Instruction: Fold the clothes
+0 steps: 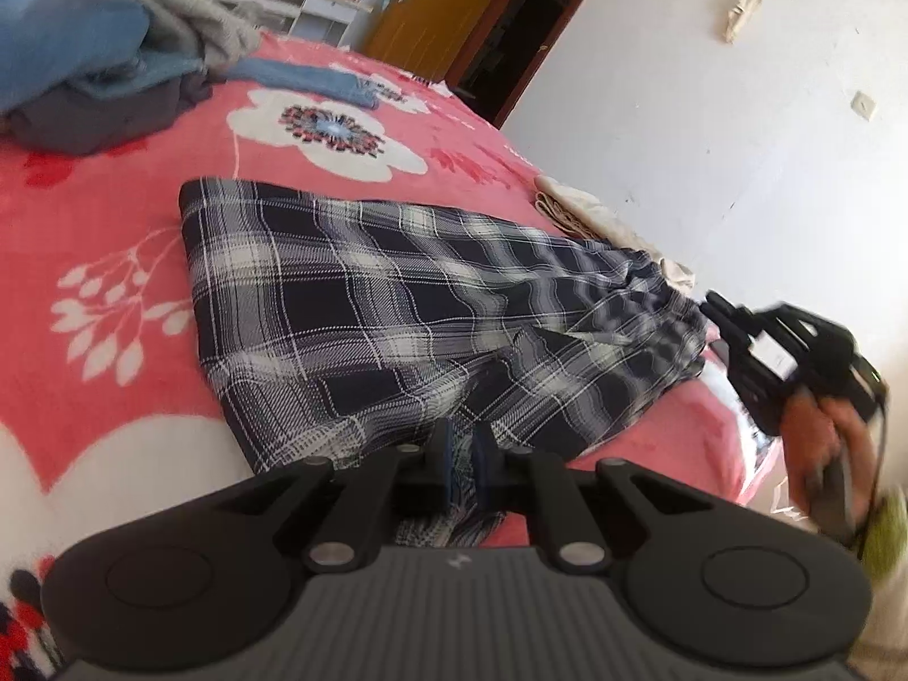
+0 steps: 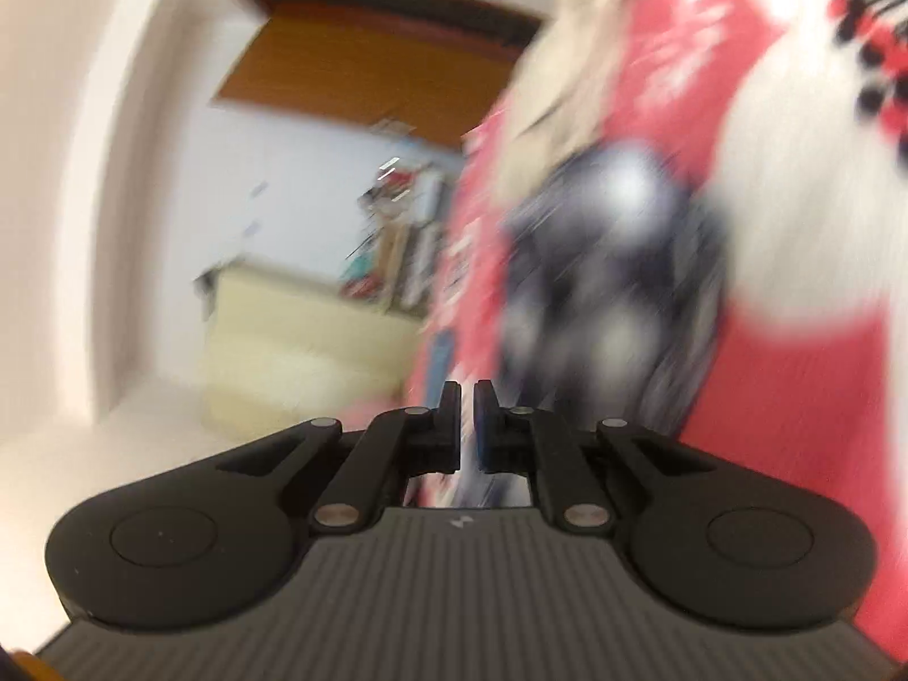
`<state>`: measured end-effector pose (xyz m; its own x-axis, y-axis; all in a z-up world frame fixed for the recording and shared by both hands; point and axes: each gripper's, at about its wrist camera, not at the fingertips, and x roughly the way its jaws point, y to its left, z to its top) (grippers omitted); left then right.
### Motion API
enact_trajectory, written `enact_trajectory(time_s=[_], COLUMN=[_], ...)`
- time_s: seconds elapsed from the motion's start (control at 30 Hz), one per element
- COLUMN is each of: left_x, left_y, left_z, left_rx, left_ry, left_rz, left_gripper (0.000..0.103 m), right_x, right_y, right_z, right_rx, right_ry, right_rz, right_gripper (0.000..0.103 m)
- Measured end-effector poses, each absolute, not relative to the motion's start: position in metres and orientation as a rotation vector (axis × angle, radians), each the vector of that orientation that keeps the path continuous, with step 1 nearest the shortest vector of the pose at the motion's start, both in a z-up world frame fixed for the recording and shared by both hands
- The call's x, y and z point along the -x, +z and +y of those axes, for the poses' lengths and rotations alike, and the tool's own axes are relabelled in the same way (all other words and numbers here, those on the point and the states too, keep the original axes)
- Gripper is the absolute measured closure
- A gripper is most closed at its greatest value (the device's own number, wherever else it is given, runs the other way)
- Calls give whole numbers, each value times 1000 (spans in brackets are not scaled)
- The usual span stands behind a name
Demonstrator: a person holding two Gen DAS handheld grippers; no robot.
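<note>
Plaid shorts (image 1: 408, 306) flat on pink floral bedspread (image 1: 113, 215); wooden door (image 1: 454, 5) beyond.

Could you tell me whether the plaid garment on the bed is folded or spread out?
Spread out: the plaid garment lies mostly flat across the red floral blanket.

The plaid pants (image 1: 408, 306) were dark blue with white checks. They lay flat and folded on the pink bed cover, the near corner lifted a little. In the right wrist view they (image 2: 613, 261) appeared only as a blur.
</note>
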<state>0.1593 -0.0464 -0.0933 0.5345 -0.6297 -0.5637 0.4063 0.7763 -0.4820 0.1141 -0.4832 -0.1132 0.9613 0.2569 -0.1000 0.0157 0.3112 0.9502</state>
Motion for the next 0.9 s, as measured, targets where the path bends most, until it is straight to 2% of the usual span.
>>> enact_trajectory(time_s=[0.1,0.17,0.33,0.4,0.43,0.47,0.57,0.67,0.9], left_x=[-163,-161,-158,-160,-164,-170,-191,-213,-256], left_y=[-88,-79,-65,-63,-64,-67,-78,-90,-112], left_z=[-40,-34,-5,10,18,27,49,58,45], left_rx=[360,369,431,463,487,518,625,694,707], left_ry=[-620,-590,-555,-536,-525,-513,-493,-489,-495], left_rz=[808,781,741,734,739,751,812,856,931], left_gripper=[89,70,68,65,62,60,54,54,54], right_x=[-102,-95,-72,-63,-58,-54,-49,-43,-54], right_y=[-88,-72,-58,-57,-54,-52,-51,-59,-77], right_z=[-418,-372,-273,-247,-240,-237,-217,-198,-164], right_rx=[-1006,-800,-279,-102,-31,18,146,294,472], right_ry=[271,343,476,501,513,528,579,616,611], right_rz=[359,427,520,517,510,499,461,407,405], right_gripper=[98,97,97,94,87,74,56,51,48])
